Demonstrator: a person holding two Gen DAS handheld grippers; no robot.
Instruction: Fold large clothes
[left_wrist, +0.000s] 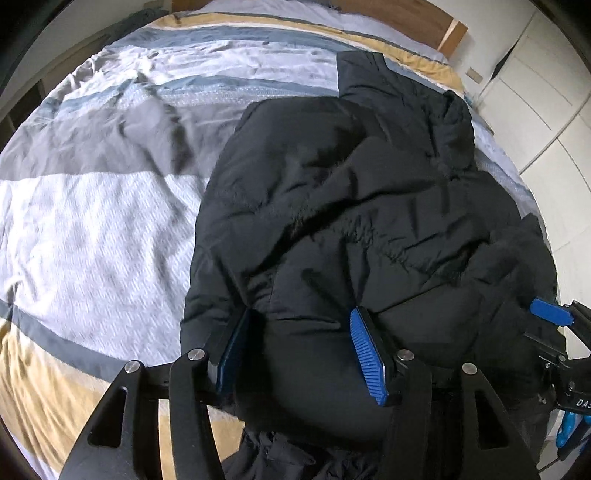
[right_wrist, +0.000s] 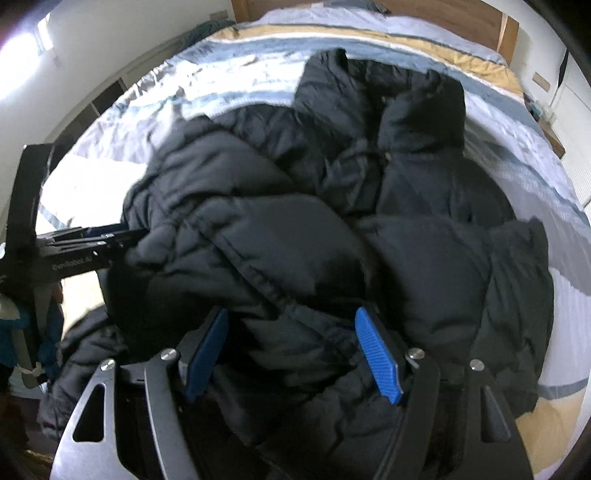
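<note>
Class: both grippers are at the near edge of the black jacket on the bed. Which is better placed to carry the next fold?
Probably left. The left gripper straddles a smooth jacket edge beside open bed; the right gripper sits in bunched folds.

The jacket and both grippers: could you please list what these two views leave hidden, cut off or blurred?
- Jacket: its near end runs off the bottom edge in both views.
- Left gripper: padding bulges between the fingers; how firm the pinch is stays unclear.
- Right gripper: fabric fills the gap; blur softens the seams.
- Bed: the part under the jacket is covered.
</note>
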